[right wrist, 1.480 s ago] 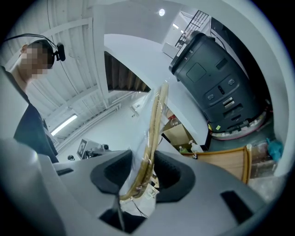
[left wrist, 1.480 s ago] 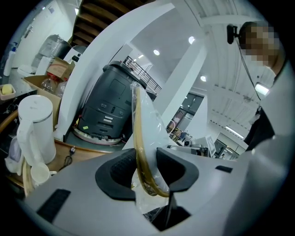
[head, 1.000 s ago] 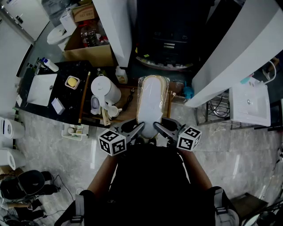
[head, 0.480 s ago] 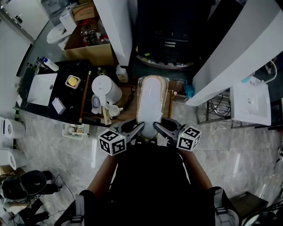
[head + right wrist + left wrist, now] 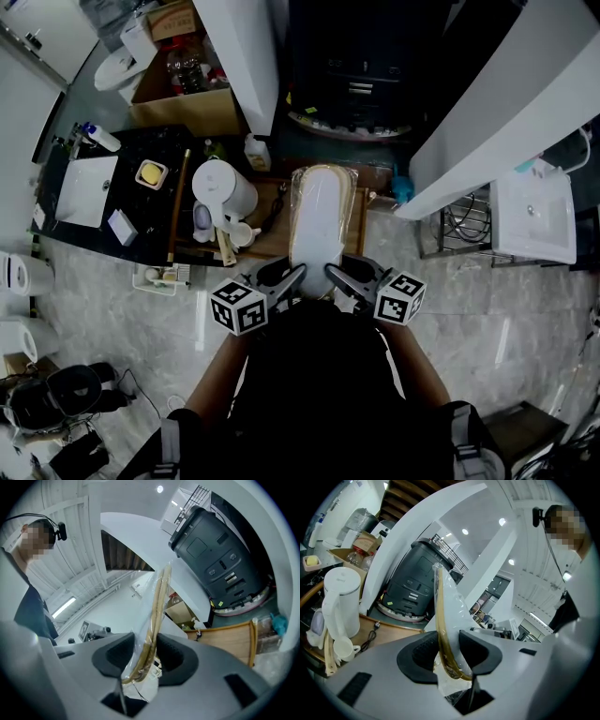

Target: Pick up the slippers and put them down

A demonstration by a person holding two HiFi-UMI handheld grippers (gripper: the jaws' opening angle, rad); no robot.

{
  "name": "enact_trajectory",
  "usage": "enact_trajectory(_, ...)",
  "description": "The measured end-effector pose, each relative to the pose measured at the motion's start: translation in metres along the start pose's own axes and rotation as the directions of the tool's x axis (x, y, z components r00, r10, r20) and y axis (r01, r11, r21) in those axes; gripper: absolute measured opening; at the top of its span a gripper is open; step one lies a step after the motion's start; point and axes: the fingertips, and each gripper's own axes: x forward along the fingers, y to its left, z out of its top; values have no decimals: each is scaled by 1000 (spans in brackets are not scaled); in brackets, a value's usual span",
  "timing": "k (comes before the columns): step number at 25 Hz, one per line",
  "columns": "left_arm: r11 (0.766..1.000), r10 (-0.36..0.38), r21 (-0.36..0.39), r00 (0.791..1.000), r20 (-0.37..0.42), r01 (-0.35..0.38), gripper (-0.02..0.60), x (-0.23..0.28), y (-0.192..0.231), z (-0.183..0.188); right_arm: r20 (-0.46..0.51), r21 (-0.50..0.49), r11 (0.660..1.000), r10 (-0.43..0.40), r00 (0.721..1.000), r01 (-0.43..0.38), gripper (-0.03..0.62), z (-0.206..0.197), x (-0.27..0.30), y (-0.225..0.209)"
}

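Note:
A pair of white slippers with tan soles, sealed in a clear plastic bag [image 5: 319, 217], is held out in front of me over a wooden tray [image 5: 272, 234]. My left gripper [image 5: 292, 276] is shut on the pack's near left edge. My right gripper [image 5: 337, 274] is shut on its near right edge. In the left gripper view the slippers [image 5: 446, 616] stand edge-on, pinched between the black pads of the left gripper [image 5: 449, 651]. The right gripper view shows the slippers [image 5: 157, 604] the same way, clamped in the right gripper [image 5: 143, 656].
A white kettle [image 5: 223, 187] and cups stand left of the tray, beside a black counter [image 5: 141, 211]. A cardboard box [image 5: 183, 98] is far left. A dark grey machine [image 5: 417, 581] sits ahead between white slanted panels. A white sink [image 5: 534, 220] is at the right.

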Motion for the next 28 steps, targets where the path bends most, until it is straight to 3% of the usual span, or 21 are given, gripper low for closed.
enact_trajectory(28, 992, 49, -105, 981, -186, -70, 143, 39, 72, -62, -205, 31, 996, -71, 976, 79, 152, -62, 30, -74)
